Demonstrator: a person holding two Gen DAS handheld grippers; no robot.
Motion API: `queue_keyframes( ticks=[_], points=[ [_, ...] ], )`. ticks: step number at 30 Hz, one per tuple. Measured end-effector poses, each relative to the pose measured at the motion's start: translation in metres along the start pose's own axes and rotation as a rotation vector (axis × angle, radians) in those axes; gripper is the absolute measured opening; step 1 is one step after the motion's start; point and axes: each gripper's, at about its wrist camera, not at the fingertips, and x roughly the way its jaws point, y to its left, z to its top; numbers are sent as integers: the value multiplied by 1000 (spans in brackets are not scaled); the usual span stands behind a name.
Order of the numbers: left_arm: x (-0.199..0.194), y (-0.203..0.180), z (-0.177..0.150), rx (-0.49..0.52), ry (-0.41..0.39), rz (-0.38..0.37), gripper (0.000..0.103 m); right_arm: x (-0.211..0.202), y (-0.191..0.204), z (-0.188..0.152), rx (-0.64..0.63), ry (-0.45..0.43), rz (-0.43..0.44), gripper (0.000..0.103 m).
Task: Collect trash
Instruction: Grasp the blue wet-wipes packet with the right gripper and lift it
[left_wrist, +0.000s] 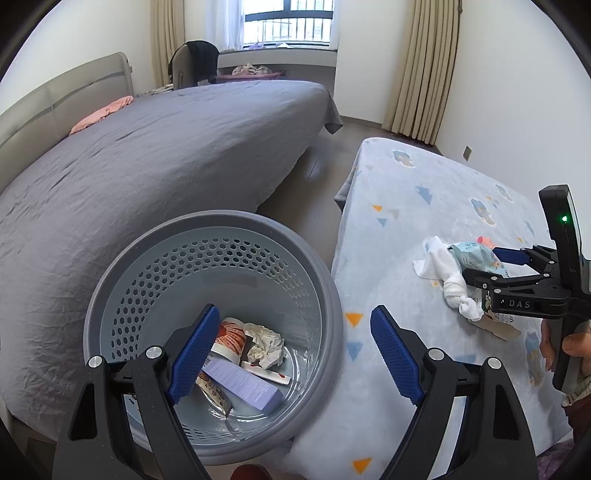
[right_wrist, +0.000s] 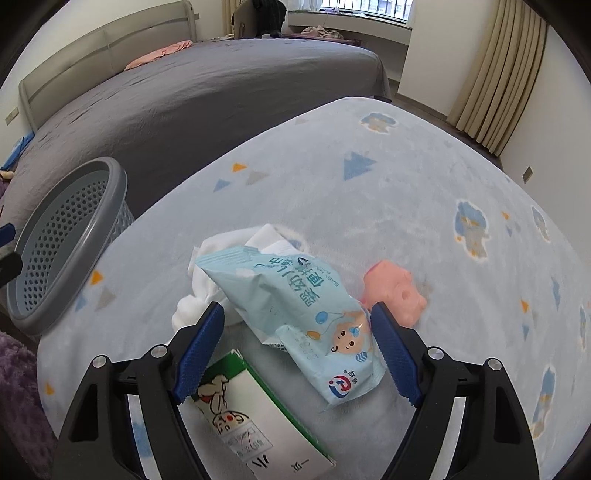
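Observation:
A grey perforated trash bin (left_wrist: 221, 266) stands between the two beds, with a purple box (left_wrist: 245, 386), crumpled paper (left_wrist: 266, 345) and wrappers inside. My left gripper (left_wrist: 295, 354) is open and empty above the bin's rim. My right gripper (right_wrist: 297, 350) is open around a light blue baby-wipes packet (right_wrist: 291, 306) lying on the blue blanket (right_wrist: 406, 192). A white knotted cloth (right_wrist: 207, 291), a green-and-white carton (right_wrist: 251, 413) and a pink toy (right_wrist: 397, 291) lie beside it. The bin (right_wrist: 62, 243) shows at the left there. The right gripper (left_wrist: 480, 266) also shows in the left wrist view.
A large bed with a grey sheet (left_wrist: 147, 155) lies left of the bin. A pink cloth (left_wrist: 103, 112) lies near its headboard. Curtains (left_wrist: 424, 66) and a window (left_wrist: 288, 22) are at the back. A purple rug (right_wrist: 18, 398) lies on the floor.

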Motion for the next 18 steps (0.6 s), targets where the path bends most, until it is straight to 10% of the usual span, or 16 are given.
queue_keyframes(
  ticks=[8, 18],
  points=[
    [-2, 2, 0, -4, -4, -10, 82, -7, -5, -3, 31, -24, 2, 55],
    [-8, -8, -2, 9, -16, -32, 82, -50, -26, -18, 226, -127, 43, 53]
  ],
)
